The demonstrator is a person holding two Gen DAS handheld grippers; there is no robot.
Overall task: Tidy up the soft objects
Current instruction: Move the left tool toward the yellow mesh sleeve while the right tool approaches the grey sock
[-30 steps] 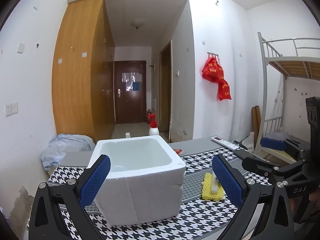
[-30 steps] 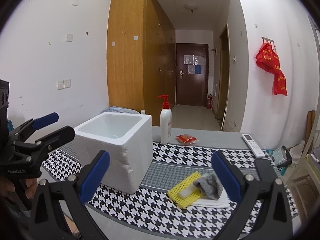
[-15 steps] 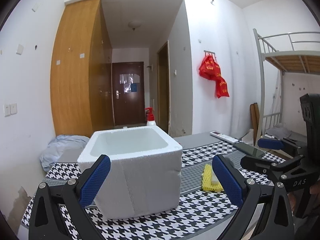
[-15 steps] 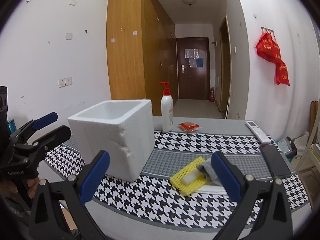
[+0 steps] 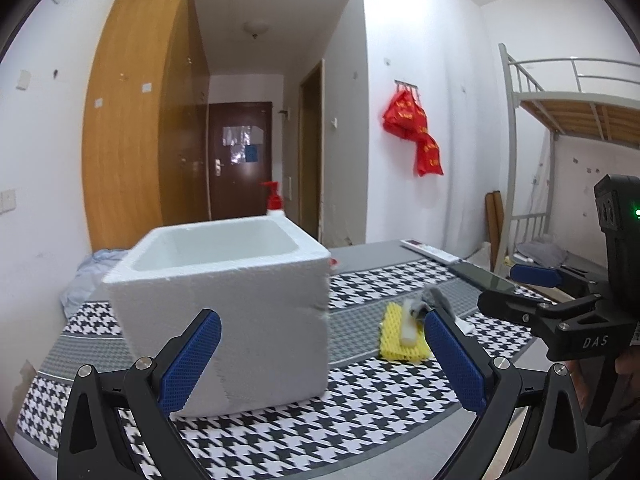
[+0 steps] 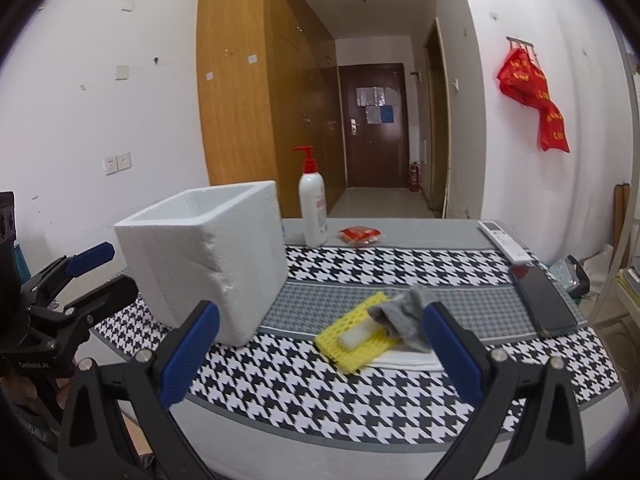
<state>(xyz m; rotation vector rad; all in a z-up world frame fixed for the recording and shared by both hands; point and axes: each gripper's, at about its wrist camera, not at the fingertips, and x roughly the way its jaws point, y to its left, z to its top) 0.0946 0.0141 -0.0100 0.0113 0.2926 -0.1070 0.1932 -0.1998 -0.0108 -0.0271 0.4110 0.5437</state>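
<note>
The yellow foam net point(image 6: 354, 338), grey sock point(image 6: 404, 314) draped over it, lies near the surface's front edge, right of the foam box point(image 6: 208, 256). Both grippers, left point(image 5: 320, 364) and right point(image 6: 320, 356), have dropped lower than before, jaws apart, empty.

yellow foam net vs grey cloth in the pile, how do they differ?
The yellow foam net lies flat on the table runner and has an open mesh; the grey cloth is crumpled into a raised heap and looks plain. The net holds a white block; the cloth drapes over the pile's right side. Both are soft and ungrasped.
</note>
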